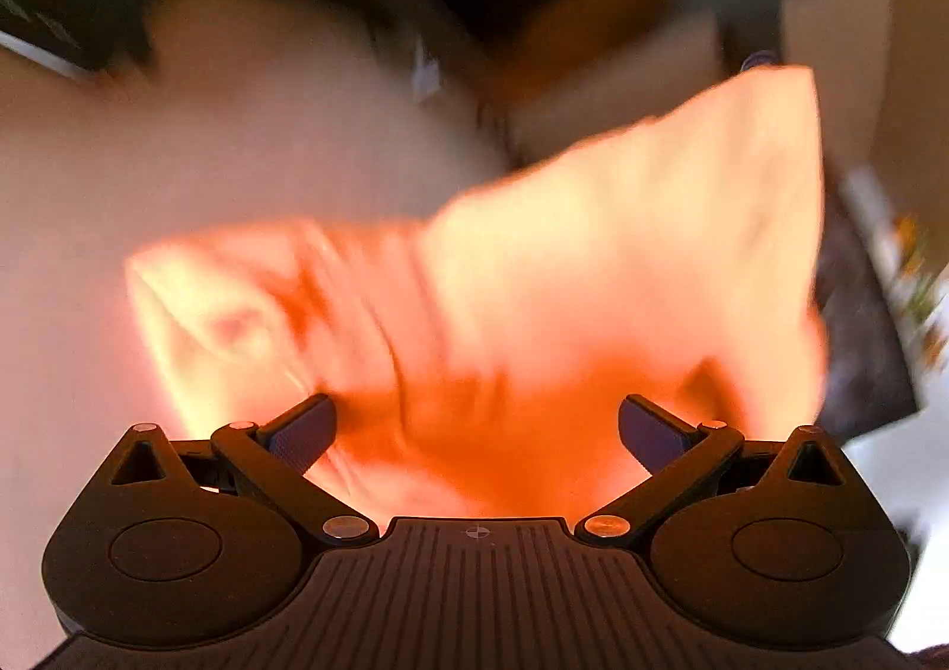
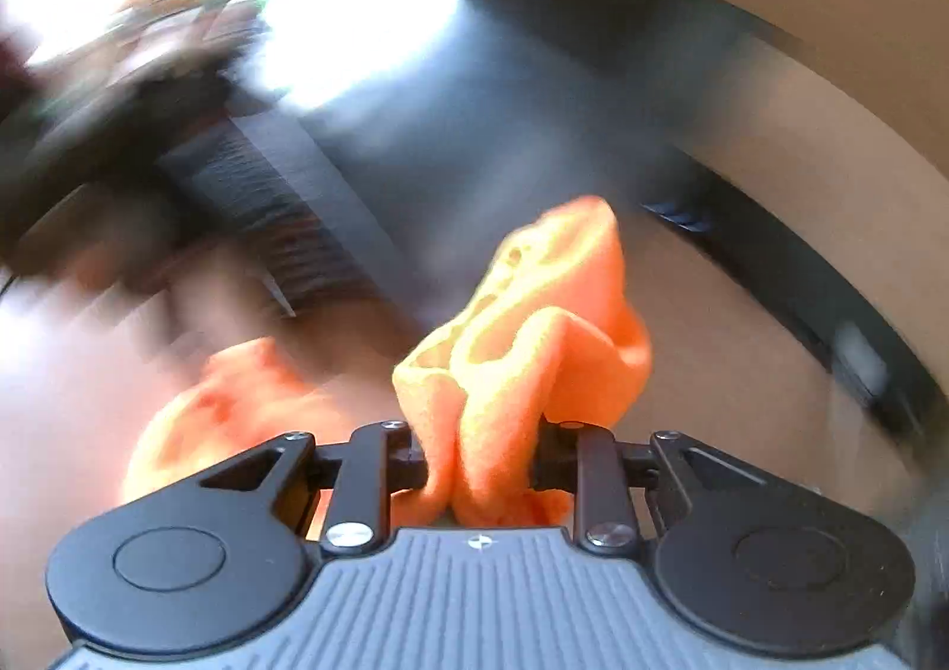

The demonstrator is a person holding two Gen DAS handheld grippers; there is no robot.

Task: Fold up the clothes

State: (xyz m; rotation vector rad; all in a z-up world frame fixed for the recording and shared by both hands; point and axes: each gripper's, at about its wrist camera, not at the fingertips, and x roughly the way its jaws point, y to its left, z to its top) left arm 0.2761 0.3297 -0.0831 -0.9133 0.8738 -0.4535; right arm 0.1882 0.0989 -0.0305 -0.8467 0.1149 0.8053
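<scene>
Through the left wrist camera I see my left tongs [image 1: 477,433] spread wide, gripping nothing; the orange cloth [image 1: 593,278] spreads just ahead over the pale table [image 1: 207,148], though blur hides whether it rests flat. Through the right wrist camera, my right tongs [image 2: 477,459] are clamped on a bunched fold of the orange cloth [image 2: 522,350].

I seem to be indoors, in a lived-in room, though heavy blur keeps me from naming it more closely. Under me lies a pale surface [image 1: 237,148]. At the upper right of my left view stand brown cardboard boxes [image 1: 842,53]. In my right view, a bright window-like glare [image 2: 350,24] fills the upper left, with dark furniture [image 2: 279,207] below it.
</scene>
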